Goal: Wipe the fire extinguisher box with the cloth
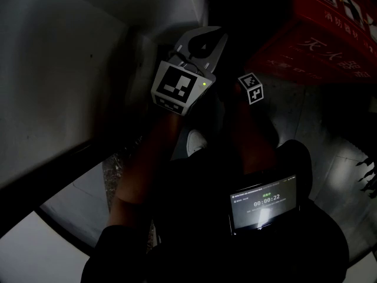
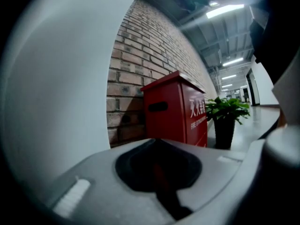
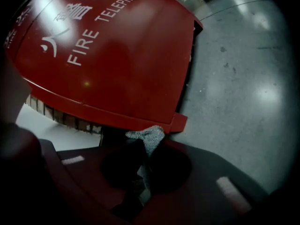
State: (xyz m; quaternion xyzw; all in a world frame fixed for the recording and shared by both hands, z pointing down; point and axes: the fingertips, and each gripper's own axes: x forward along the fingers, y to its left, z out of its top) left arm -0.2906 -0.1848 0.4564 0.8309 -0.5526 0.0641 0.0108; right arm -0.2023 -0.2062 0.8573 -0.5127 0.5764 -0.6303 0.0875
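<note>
A brick wall [image 2: 154, 46] runs along the grey floor [image 3: 243, 78], and against it stands the red fire extinguisher box [image 2: 173, 111], with a potted plant [image 2: 226, 118] just beside it on the side away from the camera. The left claw [image 2: 155, 144] is clenched on nothing and points at the box from well apart. The right claw [image 3: 146, 150] sits close under the box's jutting red edge, clenched on a small grey cloth [image 3: 149, 136] whose tuft reaches that edge, though I cannot tell whether it touches.
</note>
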